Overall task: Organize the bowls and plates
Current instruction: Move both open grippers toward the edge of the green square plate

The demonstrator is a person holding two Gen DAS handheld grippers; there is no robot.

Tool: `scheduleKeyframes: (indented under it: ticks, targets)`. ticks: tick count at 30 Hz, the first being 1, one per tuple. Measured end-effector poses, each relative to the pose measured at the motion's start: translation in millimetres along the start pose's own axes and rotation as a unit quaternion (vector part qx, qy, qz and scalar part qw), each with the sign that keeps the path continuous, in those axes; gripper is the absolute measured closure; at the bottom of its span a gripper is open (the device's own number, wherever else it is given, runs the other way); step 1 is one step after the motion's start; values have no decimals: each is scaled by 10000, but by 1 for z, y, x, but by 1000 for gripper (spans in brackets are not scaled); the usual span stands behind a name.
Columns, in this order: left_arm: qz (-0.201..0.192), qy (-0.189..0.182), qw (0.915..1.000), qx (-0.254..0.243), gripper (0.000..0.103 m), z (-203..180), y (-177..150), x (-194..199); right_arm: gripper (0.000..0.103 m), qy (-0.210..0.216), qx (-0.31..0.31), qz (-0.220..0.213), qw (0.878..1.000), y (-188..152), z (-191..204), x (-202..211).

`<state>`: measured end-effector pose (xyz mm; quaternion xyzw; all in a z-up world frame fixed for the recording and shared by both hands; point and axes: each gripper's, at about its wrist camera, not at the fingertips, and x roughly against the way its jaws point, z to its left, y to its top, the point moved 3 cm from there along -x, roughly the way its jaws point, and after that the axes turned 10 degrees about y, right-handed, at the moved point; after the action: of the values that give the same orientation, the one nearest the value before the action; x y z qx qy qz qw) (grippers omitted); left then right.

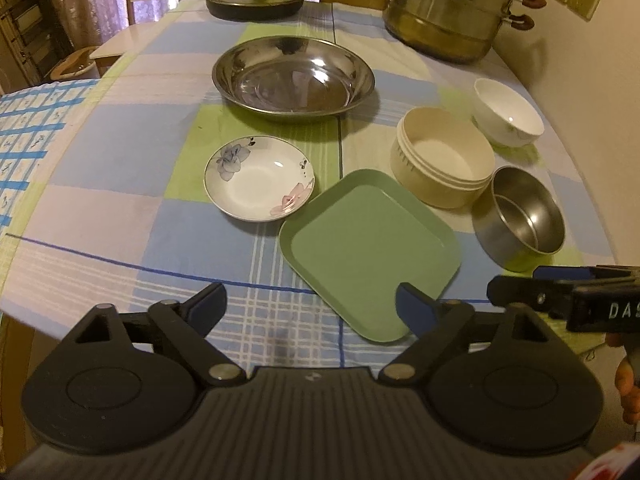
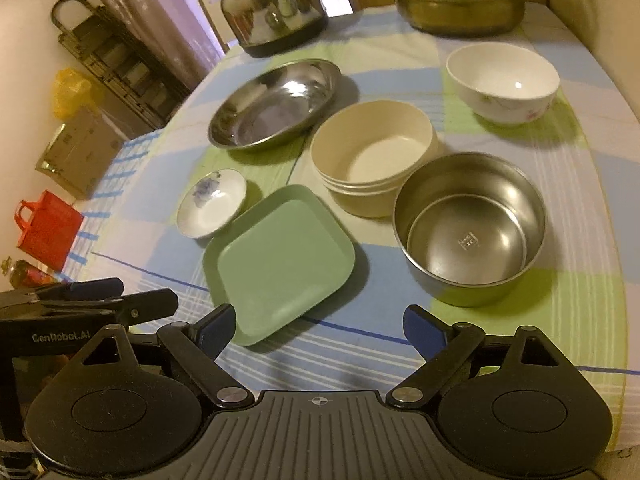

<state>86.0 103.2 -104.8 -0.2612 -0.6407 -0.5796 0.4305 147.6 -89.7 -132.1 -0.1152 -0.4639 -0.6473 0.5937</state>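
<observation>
So, both grippers are hovering over the near edge of the table, pointed down at the dishes. The left gripper (image 1: 310, 302) has its jaws spread wide with nothing between them; its right fingertip sits over the near corner of the green square plate (image 1: 370, 254), but I can't tell if it's touching. The right gripper (image 2: 319, 326) is also wide and holding nothing, with its left fingertip over the near edge of that same green plate (image 2: 280, 260).

Everything sits on a checked tablecloth (image 1: 100, 200) in blue, green and lilac. Just beside the green plate on the left is a small floral saucer (image 1: 260, 178), white with a blue flower and a pink one, and their rims look about touching. Behind those is a wide stainless steel dish (image 1: 294, 80), shallow and shiny. On the right there's a cream plastic bowl (image 1: 446, 166) with ridges round its outside, and a stainless steel bowl (image 2: 470, 226) right up against it on the near side, looking like it has a green outside. Further back on the right is a white ceramic bowl (image 2: 502, 82) on its own, a bit apart from the rest.

At the far end of the table stand a steel kettle (image 2: 276, 8) and a big stacked steamer pot (image 1: 452, 12). Off the left side, on the floor, there's a red bag (image 2: 46, 230).
</observation>
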Motion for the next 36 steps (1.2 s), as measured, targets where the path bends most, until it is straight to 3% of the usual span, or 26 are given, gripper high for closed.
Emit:
scheduleKeyframes:
  ticks: [7, 12, 16, 26, 32, 36]
  targets:
    - [83, -120, 9996, -232, 23, 2, 8, -22, 12, -225, -324, 66, 9992, 6, -8, -17]
    - [112, -234, 9988, -403, 35, 3, 13, -36, 12, -322, -397, 58, 9987, 8, -7, -27]
    - [90, -275, 9982, -530, 39, 3, 16, -45, 31, -337, -433, -13, 9985, 8, -6, -34]
    - [106, -454, 9969, -627, 54, 8, 21, -62, 55, -622, -655, -374, 9952, 12, -10, -48]
    - [134, -520, 9968, -585, 67, 10, 23, -71, 64, -780, -764, -529, 9926, 16, -16, -54]
    - [180, -562, 9971, -490, 70, 12, 25, -78, 72, -808, -832, -560, 9917, 18, -17, -58]
